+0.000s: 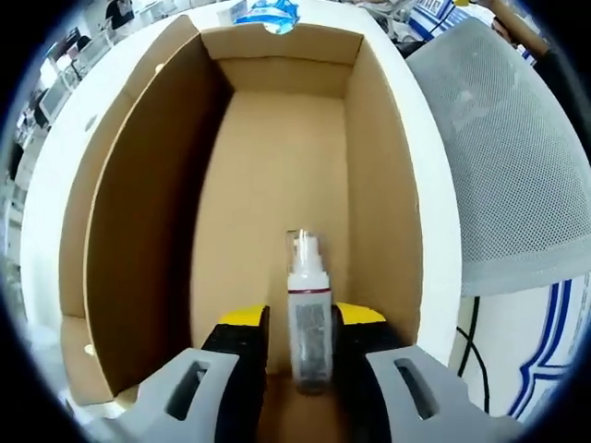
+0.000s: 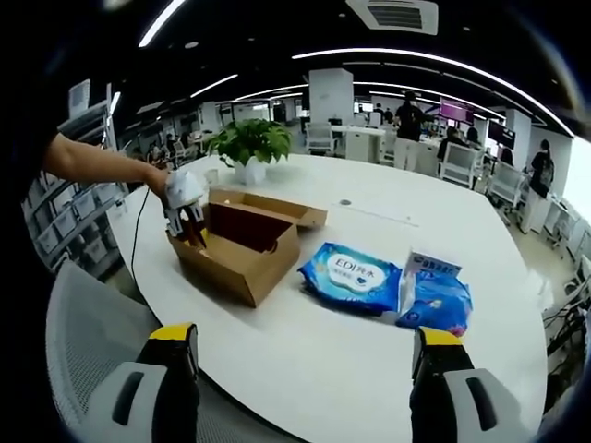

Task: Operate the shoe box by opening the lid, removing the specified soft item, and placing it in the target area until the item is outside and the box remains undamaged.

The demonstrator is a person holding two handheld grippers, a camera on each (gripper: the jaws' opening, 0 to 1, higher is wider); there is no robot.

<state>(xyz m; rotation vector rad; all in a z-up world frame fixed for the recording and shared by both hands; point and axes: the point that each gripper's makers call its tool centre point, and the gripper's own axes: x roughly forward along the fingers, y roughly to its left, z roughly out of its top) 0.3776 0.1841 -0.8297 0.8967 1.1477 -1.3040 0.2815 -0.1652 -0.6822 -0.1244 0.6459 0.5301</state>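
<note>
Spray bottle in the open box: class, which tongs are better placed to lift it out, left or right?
Left. The left tongs are shut on the spray bottle inside the cardboard box. The right tongs hang open, well back from it.

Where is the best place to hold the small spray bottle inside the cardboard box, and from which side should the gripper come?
Grip the spray bottle across its straight body, below the narrow white pump top, which looks too slim and slippery. Come from above through the open top of the cardboard box, since the walls block the sides. The left gripper already has its jaws on either side of the body.
</note>
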